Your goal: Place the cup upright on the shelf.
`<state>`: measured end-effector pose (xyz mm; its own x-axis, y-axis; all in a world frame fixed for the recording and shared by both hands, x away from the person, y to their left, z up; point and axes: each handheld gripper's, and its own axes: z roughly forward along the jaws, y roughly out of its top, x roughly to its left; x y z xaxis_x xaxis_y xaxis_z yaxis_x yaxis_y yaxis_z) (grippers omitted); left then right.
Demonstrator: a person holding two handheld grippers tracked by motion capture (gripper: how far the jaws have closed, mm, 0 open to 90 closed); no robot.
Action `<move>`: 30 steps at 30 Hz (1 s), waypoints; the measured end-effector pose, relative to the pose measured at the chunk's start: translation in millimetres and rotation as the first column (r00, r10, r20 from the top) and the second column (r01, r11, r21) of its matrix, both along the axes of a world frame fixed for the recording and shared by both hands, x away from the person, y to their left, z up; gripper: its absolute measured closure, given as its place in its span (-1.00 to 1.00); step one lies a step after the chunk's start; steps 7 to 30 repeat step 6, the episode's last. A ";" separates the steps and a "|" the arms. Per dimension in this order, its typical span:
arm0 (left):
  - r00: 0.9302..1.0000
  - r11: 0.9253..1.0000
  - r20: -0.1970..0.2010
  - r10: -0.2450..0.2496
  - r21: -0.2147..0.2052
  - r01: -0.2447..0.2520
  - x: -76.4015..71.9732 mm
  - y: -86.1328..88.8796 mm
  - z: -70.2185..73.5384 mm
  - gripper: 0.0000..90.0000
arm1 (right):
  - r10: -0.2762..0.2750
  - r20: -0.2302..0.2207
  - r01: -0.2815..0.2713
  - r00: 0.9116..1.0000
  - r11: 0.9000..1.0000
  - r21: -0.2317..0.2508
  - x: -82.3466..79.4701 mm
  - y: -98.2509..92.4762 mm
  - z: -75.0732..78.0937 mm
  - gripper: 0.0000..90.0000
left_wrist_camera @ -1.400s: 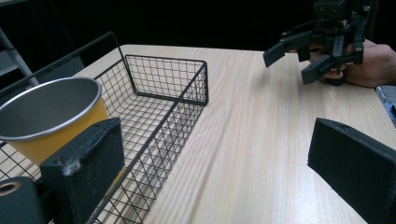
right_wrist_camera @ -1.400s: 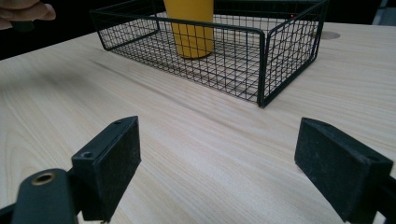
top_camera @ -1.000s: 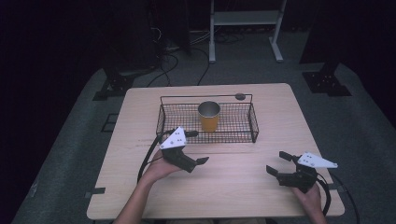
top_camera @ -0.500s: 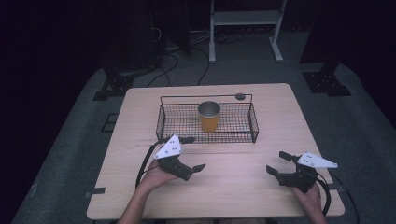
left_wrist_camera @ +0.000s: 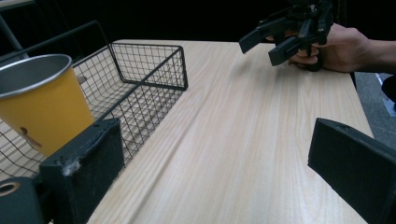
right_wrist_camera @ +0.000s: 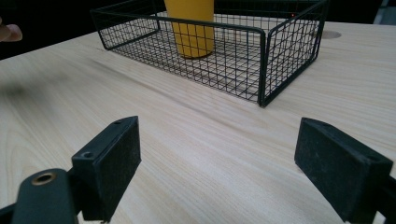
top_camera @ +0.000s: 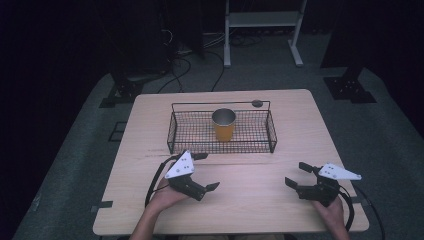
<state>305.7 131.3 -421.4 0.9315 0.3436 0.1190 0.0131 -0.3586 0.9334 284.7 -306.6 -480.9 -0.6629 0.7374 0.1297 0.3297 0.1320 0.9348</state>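
So there's a light wood table (top_camera: 250,200) with a black wire basket (top_camera: 175,131) sitting toward the far side, roughly centred. Inside it, about in the middle, a yellow cup (top_camera: 223,129) stands upright with a metal-looking inside, open end up. Just past the basket's far right corner there's a small dark round spot (top_camera: 257,103) on the tabletop, can't tell what it is

Left gripper (top_camera: 206,171) is held in the left hand (top_camera: 165,197) at the near left of the table, just in front of the basket's left end, not touching it. Its jaws are wide apart with nothing between them, and the grey three-cornered plate sits on top. A black cable loops off it to the left. In the left gripper view the basket (left_wrist_camera: 154,84) and cup (left_wrist_camera: 44,105) are close on the left, and the other gripper (left_wrist_camera: 275,39) shows across the table, held in a hand

Right gripper (top_camera: 300,175) is at the near right, held in the right hand (top_camera: 332,212), well apart from the basket. Jaws are spread wide here too, empty, pointing left toward the middle of the table. In the right gripper view the two black jaws frame bare wood, with the basket (right_wrist_camera: 261,65) and cup (right_wrist_camera: 191,28) farther off ahead
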 end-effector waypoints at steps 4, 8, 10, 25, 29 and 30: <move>1.000 1.000 0.002 -0.003 0.001 0.003 -4.3 0.2 -0.8 -0.94 | 0.000 -0.001 0.000 1.000 1.000 0.001 0.0 0.0 0.1 -0.70; 1.000 1.000 0.001 -0.005 -0.003 0.005 -5.9 0.0 -1.1 -0.94 | 0.001 -0.001 -0.001 1.000 1.000 0.001 0.0 0.0 0.1 -0.70; 1.000 1.000 0.001 -0.005 -0.003 0.005 -5.9 0.0 -1.1 -0.94 | 0.001 -0.001 -0.001 1.000 1.000 0.001 0.0 0.0 0.1 -0.70; 1.000 1.000 0.001 -0.005 -0.003 0.005 -5.9 0.0 -1.1 -0.94 | 0.001 -0.001 -0.001 1.000 1.000 0.001 0.0 0.0 0.1 -0.70; 1.000 1.000 0.001 -0.005 -0.003 0.005 -5.9 0.0 -1.1 -0.94 | 0.001 -0.001 -0.001 1.000 1.000 0.001 0.0 0.0 0.1 -0.70; 1.000 1.000 0.001 -0.005 -0.003 0.005 -5.9 0.0 -1.1 -0.94 | 0.001 -0.001 -0.001 1.000 1.000 0.001 0.0 0.0 0.1 -0.70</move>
